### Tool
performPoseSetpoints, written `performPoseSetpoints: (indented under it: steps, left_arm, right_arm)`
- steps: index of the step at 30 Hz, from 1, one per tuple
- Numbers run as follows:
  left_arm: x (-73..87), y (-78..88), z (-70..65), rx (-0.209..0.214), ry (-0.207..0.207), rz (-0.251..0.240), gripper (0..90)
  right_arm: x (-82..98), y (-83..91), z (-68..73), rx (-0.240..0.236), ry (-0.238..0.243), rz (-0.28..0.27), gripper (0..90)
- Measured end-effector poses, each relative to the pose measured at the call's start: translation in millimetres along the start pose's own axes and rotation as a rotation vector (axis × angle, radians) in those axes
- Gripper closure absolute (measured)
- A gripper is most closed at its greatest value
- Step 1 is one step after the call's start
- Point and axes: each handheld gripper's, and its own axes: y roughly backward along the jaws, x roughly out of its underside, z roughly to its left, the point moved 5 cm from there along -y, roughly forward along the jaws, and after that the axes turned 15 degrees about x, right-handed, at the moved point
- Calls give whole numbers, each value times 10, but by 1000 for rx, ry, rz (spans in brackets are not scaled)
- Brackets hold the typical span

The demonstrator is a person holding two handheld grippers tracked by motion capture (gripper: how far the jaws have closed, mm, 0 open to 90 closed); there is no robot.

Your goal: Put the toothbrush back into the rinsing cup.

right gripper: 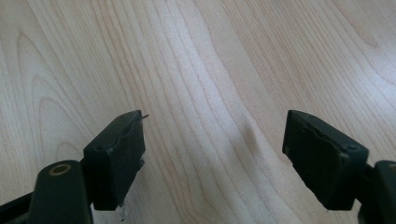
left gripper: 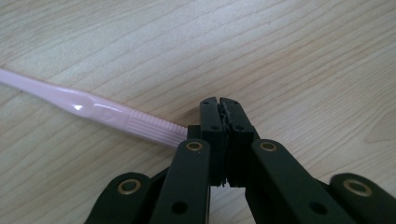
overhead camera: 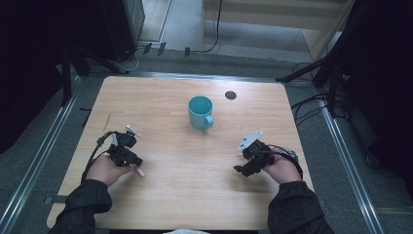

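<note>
A pink toothbrush-like stick (left gripper: pixel 107 112) lies almost flat, close over the wooden table (overhead camera: pixel 185 195). My left gripper (left gripper: pixel 219 109) is shut on its ribbed end. From above, the left gripper (overhead camera: pixel 134 162) is at the table's left, and a short pink end of the stick (overhead camera: pixel 140 172) pokes out beside it. A teal mug (overhead camera: pixel 200 112) stands upright in the middle toward the back, its handle facing the front. My right gripper (overhead camera: pixel 241 169) rests low at the right. In its own view the right gripper (right gripper: pixel 212 149) is open over bare wood.
A small dark round hole (overhead camera: pixel 231 95) sits in the tabletop behind and to the right of the mug. Metal rails (overhead camera: pixel 44 156) run along both sides of the table, with cables on the floor at the right.
</note>
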Motion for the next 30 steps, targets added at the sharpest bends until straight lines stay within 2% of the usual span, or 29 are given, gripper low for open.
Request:
performPoseSetpoints:
  steps: [20, 30]
  left_arm:
    - [273, 171, 191, -23, 86, -1, 871]
    - [334, 238, 256, -26, 120, -8, 863]
  right_arm:
    - [-75, -43, 8, -9, 19, -4, 210]
    - [-94, -56, 17, -13, 25, -1, 210]
